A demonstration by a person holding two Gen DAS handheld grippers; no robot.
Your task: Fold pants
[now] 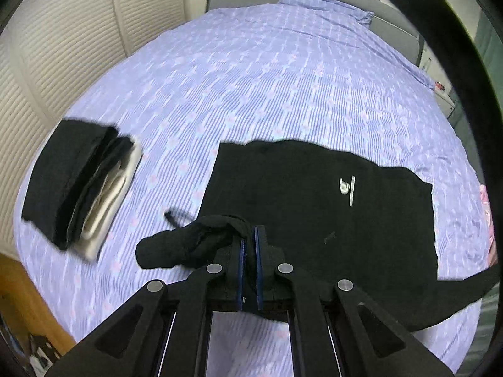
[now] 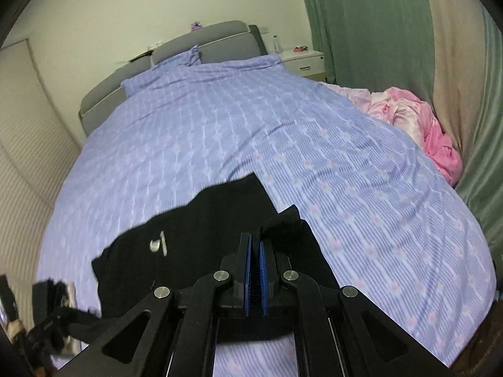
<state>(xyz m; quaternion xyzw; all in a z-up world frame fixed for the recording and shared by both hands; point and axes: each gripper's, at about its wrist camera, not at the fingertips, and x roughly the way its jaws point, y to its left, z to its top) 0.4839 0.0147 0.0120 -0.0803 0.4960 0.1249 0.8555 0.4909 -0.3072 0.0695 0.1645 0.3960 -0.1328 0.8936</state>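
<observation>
I see the black pants [image 1: 314,194] spread on the bed [image 1: 251,78], on the near part of the lilac striped cover. The cloth is plain and dark, lying mostly flat, with one bunched edge lifted at the near left and another at the near right. My left tongs [image 1: 250,235] are pinched nearly shut on the bunched black fabric at the left, with a thin cord looping out beside it. My right tongs [image 2: 255,245] are likewise closed tight on a raised corner of the pants.

The left wrist view alone shows a stack of folded clothes [image 1: 81,188], black on top and white beneath, well to the left of the pants, beside louvred doors [image 1: 63,47]. The right wrist view alone shows a crumpled pink blanket [image 2: 418,125] at the far right of the bed, a green curtain [image 2: 361,15] and a white nightstand [image 2: 305,59].

A small white logo [image 1: 347,188] sits on the pants; the writing is too blurred for me to read.
</observation>
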